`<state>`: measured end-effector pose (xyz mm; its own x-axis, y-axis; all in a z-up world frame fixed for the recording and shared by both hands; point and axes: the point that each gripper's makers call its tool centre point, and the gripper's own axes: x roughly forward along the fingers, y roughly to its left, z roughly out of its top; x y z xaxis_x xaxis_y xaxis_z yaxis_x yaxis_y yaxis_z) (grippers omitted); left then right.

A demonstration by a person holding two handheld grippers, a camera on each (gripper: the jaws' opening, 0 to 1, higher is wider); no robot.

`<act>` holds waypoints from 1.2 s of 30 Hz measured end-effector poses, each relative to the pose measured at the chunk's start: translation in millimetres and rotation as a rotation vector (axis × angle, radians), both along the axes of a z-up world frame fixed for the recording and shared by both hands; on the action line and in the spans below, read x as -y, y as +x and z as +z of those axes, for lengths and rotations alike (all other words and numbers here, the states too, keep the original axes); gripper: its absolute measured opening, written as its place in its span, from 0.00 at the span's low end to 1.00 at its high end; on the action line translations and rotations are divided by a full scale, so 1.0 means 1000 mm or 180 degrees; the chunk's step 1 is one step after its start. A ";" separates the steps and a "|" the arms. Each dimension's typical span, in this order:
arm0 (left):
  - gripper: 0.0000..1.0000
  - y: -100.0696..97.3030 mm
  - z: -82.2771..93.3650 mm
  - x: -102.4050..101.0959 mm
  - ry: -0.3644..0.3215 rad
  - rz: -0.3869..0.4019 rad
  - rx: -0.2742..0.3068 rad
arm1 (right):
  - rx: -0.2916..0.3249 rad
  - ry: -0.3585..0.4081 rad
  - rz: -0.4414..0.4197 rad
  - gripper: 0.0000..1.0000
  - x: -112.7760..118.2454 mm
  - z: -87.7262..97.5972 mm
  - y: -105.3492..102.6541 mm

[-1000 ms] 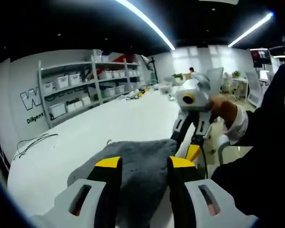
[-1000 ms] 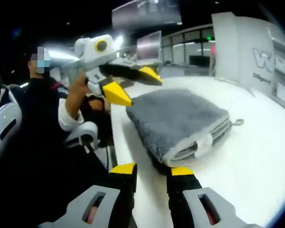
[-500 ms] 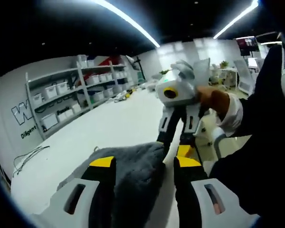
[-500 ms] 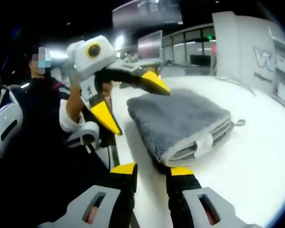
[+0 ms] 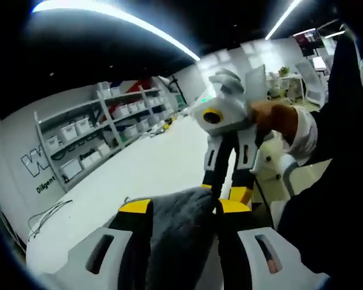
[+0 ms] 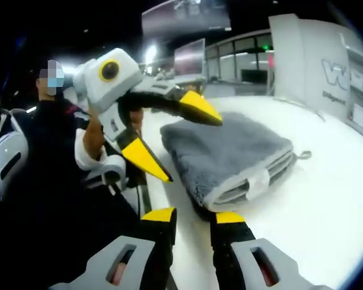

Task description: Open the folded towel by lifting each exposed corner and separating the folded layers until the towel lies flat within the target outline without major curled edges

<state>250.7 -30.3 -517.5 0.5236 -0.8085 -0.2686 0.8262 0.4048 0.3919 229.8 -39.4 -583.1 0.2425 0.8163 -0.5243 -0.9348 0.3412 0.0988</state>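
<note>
Left gripper (image 6: 184, 142) straddles towel (image 6: 230, 151) edge

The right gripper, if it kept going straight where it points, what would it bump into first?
Most likely the folded grey towel: the right gripper is open and aims at its near layered edge on the white table, though depth is hard to judge.

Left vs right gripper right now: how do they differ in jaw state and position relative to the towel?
The left gripper has its jaws spread wide, one above and one beside the near edge of the folded grey towel; the right gripper has jaws set apart, narrower, with nothing between them. The left one is at the towel's side edge, while the right one sits just short of the layered end. Both have yellow-tipped jaws and neither is gripping cloth.
</note>
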 end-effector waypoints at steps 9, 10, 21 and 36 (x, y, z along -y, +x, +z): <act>0.39 0.003 -0.011 0.005 0.0182 0.0016 0.0099 | -0.0003 -0.0008 -0.0002 0.18 0.003 0.000 0.003; 0.39 0.002 -0.013 0.007 0.0198 0.0015 0.0111 | -0.0004 -0.0006 -0.0005 0.18 0.003 0.001 0.003; 0.36 -0.002 -0.016 0.017 0.0288 0.0070 0.0286 | 0.0028 -0.0048 0.0009 0.14 0.006 -0.001 0.001; 0.27 0.002 -0.023 0.026 0.0344 0.0160 0.0479 | 0.0026 -0.0072 0.0055 0.11 0.009 -0.003 -0.003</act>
